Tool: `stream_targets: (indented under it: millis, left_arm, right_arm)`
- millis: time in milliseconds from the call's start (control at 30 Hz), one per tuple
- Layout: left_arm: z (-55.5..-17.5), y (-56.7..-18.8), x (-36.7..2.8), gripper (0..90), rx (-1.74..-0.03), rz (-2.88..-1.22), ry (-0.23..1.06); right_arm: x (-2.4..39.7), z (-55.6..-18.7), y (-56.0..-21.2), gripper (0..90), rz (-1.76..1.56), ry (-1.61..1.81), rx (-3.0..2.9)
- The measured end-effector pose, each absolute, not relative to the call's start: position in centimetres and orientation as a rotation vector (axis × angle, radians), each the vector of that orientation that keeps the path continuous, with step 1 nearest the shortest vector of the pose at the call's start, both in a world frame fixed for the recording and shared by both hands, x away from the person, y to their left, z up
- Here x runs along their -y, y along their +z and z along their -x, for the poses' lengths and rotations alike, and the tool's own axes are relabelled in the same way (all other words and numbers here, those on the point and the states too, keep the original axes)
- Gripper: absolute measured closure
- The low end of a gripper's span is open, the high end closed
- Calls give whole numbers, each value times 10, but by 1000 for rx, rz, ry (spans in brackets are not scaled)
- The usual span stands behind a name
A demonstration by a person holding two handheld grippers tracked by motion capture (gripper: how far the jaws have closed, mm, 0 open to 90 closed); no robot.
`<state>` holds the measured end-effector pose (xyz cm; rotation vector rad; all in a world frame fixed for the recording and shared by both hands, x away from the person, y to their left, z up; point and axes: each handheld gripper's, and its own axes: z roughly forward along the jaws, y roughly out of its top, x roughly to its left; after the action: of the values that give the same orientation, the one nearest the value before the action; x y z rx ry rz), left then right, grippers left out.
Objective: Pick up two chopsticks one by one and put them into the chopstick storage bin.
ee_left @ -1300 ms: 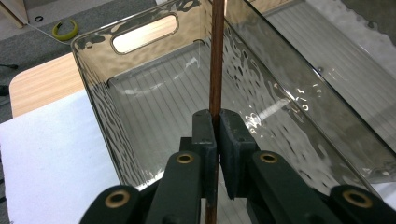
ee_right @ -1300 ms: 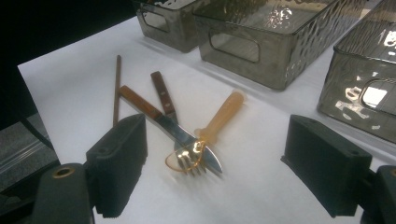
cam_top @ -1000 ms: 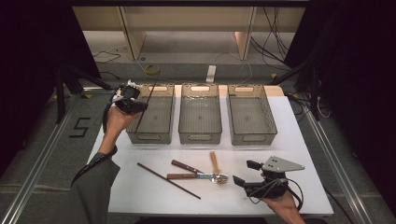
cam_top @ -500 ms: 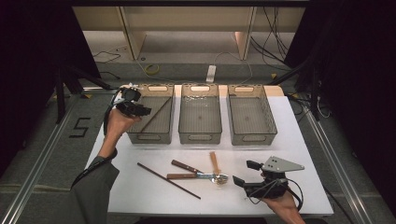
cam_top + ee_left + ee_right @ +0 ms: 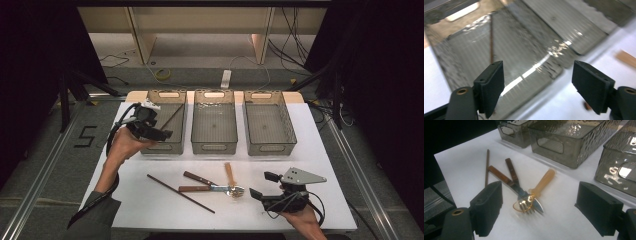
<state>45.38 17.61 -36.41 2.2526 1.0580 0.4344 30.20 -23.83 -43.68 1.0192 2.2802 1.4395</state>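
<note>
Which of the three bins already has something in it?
The left bin, beside the left gripper: a brown chopstick lies inside. The middle bin and right bin look empty.

Three bins [image 5: 214, 148] sit in a row behind the cutlery [image 5: 220, 186]; one chopstick [image 5: 172, 116] lies in the left bin [image 5: 160, 148], another [image 5: 180, 193] left of the cutlery.

High view: above, fwd-down, far. Left gripper view: close on left bin [image 5: 524, 50]. Right gripper view: low, near cutlery [image 5: 524, 195].
</note>
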Motion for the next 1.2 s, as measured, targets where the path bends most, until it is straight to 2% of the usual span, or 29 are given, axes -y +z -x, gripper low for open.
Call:
stream_targets:
  millis: [67, 400, 667, 1200]
  left_arm:
    - [-446, -363, -173, 220, -1040, -2287, 477]
    - [-423, -368, -162, 164, -879, -2423, 405]
    - [-412, -382, -151, 155, -755, -2584, 380]
    - [-396, -414, -135, 156, -598, -2794, 231]
  right_arm:
    - [238, -301, -436, 219, -1015, 1444, -2277]
    - [238, -300, -435, 218, -1006, 1450, -2271]
    - [239, -300, -434, 217, -1000, 1456, -2264]
    - [238, -299, -435, 217, -1001, 1454, -2271]
